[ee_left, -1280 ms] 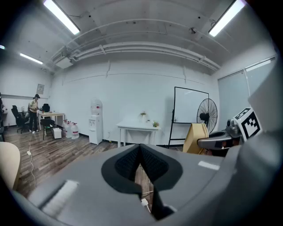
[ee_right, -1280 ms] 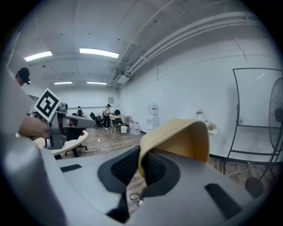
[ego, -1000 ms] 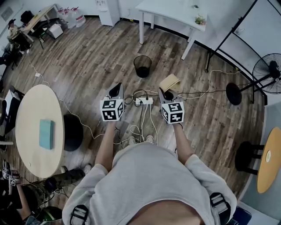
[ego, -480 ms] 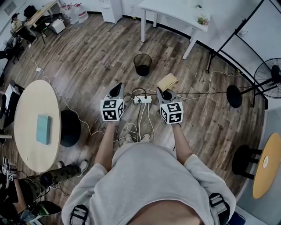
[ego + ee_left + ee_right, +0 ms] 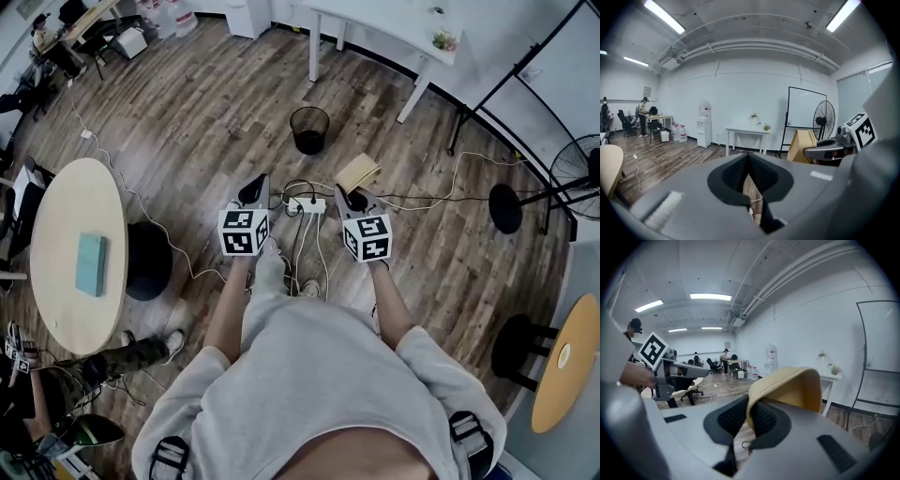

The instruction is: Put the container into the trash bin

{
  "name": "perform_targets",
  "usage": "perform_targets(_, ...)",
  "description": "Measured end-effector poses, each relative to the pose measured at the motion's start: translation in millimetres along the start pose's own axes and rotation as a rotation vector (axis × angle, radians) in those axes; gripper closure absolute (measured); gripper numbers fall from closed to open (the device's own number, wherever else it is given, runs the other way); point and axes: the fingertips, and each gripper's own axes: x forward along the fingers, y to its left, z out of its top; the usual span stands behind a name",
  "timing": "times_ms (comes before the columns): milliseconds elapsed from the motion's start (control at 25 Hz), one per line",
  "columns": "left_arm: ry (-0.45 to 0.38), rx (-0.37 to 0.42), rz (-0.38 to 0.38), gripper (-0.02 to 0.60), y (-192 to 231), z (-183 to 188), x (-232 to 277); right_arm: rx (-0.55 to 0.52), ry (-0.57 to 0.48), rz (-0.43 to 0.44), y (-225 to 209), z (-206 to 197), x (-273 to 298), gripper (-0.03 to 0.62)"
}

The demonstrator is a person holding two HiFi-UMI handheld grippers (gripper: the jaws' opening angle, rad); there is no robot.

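My right gripper (image 5: 353, 195) is shut on the rim of a tan container (image 5: 358, 172), held out above the wooden floor. In the right gripper view the tan container (image 5: 792, 387) curves up and over from between the pads. A black mesh trash bin (image 5: 309, 129) stands on the floor ahead, up and left of the container and apart from it. My left gripper (image 5: 254, 188) hangs level beside the right one, shut with nothing in it; in the left gripper view its jaws (image 5: 749, 161) meet, and the right gripper with the container (image 5: 801, 146) shows at the right.
A white power strip (image 5: 306, 204) and loose cables lie on the floor between the grippers. A white table (image 5: 394, 28) stands beyond the bin. A round table (image 5: 66, 262) with a teal book is at left, a floor fan (image 5: 581, 164) at right. A person sits at lower left.
The whole scene has slid slightly downward in the head view as the person steps forward; the bin sits a little nearer. Both grippers keep their hold and spacing.
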Motion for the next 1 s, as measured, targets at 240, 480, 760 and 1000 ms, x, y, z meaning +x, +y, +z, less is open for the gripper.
perform_targets(240,0.011,0.002,0.001,0.571,8,3,15,0.004,-0.001,0.006,-9,4,17,0.568)
perform_targets(480,0.026,0.002,-0.015,0.571,23,5,49,0.02,0.014,-0.001,-25,3,48,0.568)
perform_targets(760,0.045,-0.016,-0.055,0.571,48,16,118,0.025,0.046,-0.026,-61,13,103,0.569)
perform_targets(1000,0.067,-0.022,-0.1,0.571,75,38,181,0.042,0.073,-0.054,-93,32,157,0.568)
